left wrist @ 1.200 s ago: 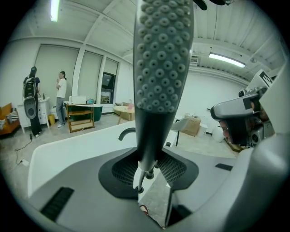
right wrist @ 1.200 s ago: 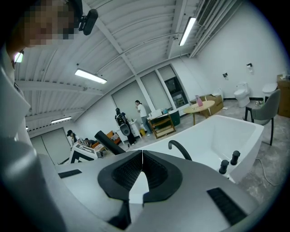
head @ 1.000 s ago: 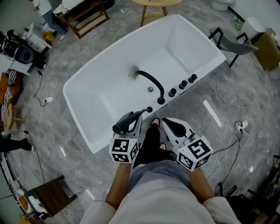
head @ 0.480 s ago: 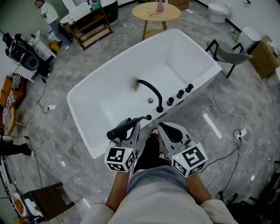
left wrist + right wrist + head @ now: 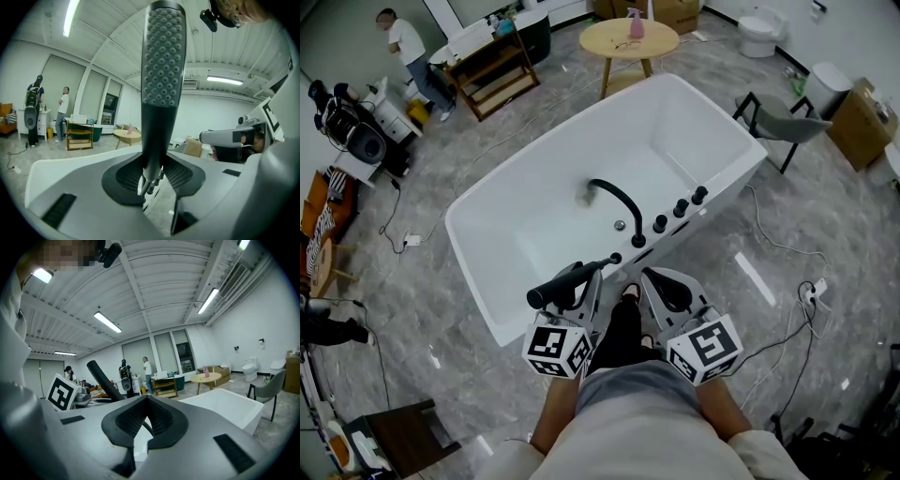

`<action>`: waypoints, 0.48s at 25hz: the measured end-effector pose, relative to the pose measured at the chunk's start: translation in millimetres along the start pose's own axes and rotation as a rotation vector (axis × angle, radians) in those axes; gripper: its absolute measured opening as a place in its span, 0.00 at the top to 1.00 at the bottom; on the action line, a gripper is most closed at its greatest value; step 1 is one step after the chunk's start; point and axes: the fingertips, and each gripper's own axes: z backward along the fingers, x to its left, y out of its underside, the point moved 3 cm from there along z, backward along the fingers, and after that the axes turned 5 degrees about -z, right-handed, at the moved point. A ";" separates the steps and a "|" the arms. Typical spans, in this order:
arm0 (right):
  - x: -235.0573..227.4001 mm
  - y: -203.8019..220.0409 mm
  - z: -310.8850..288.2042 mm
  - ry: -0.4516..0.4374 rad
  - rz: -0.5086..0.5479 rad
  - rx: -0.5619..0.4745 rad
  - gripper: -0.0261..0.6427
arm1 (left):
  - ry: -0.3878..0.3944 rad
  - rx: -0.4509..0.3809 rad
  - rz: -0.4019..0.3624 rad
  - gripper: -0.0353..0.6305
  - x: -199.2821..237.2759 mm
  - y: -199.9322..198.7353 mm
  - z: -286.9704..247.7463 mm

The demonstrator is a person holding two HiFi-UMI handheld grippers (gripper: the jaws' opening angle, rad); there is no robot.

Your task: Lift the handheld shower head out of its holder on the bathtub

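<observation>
Floor (image 5: 825, 216) is grey marble-look tile with loose cables. White freestanding bathtub (image 5: 712, 103) sits mid-room, with a black faucet (image 5: 617, 199) and knobs (image 5: 680, 208) on its near rim. Left gripper (image 5: 591, 277) is clamped on the handle of the black shower head (image 5: 558, 284), held at that near rim, metal hose (image 5: 149, 180) hanging from the handle end. Right gripper (image 5: 654, 278) is closed, empty, just beside it. Round wooden table (image 5: 629, 39), toilet (image 5: 757, 30) and grey chair (image 5: 787, 117) stand beyond the tub.
</observation>
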 end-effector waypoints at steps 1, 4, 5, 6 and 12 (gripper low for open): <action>0.1 0.3 1.3 0.000 -0.002 -0.001 0.93 | 0.002 -0.001 0.000 0.74 -1.5 0.0 1.2; 0.8 1.3 4.0 -0.005 -0.016 -0.009 0.93 | 0.001 -0.001 0.005 0.74 -3.7 0.6 3.6; 1.1 1.2 4.9 -0.006 -0.017 -0.012 0.93 | 0.000 -0.001 0.008 0.74 -4.0 0.9 4.2; 1.5 0.8 5.8 -0.006 -0.015 -0.015 0.93 | -0.001 0.000 0.010 0.74 -4.4 1.3 5.0; 2.9 -2.9 5.9 -0.009 -0.021 -0.023 0.93 | -0.007 0.006 0.023 0.74 -2.1 2.2 7.5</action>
